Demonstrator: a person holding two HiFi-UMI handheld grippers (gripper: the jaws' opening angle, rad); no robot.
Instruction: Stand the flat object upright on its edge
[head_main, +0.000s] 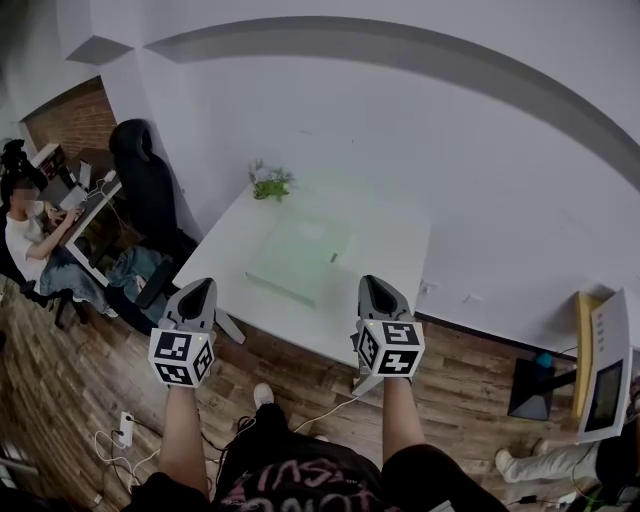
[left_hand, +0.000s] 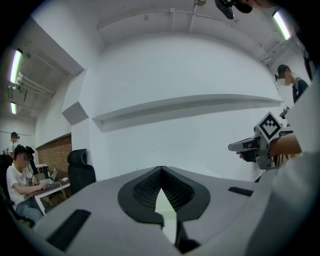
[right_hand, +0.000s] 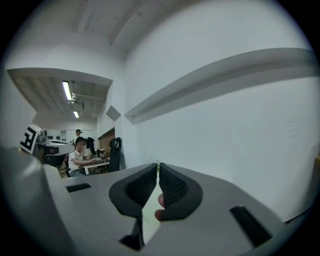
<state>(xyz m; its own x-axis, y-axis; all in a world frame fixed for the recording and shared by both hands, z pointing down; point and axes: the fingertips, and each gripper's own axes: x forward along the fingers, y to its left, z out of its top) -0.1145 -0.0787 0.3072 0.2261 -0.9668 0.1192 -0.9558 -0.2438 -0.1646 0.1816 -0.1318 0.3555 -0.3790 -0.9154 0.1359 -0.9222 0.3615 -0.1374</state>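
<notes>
- The wooden floor (head_main: 60, 380) fills the lower head view, and we stand on it facing a white wall.
- The white counter (head_main: 395, 245) lies at 12 o'clock from us, beyond both grippers and set against that wall.
- A black chair (head_main: 150, 190) stands at 9 o'clock of the counter. Further toward 9 o'clock a person (head_main: 35, 245) sits at another desk.
- The flat object (head_main: 300, 258), a pale green panel, lies flat on the counter near its middle, not on its edge. Neither gripper touches it.
- The left gripper (head_main: 200, 290) hangs by the counter's near edge, at 7 o'clock of the flat object. Its fingers (left_hand: 145, 187) are closed tip to tip.
- The right gripper (head_main: 376, 285) hangs at 4 o'clock of the flat object, level with the left. Its fingers (right_hand: 172, 187) are together too. A small pinkish shape shows low in the slit between them, and we cannot tell what it is.
- A small green plant (head_main: 270, 183) sits at 11 o'clock of the flat object, at the counter's far corner.
</notes>
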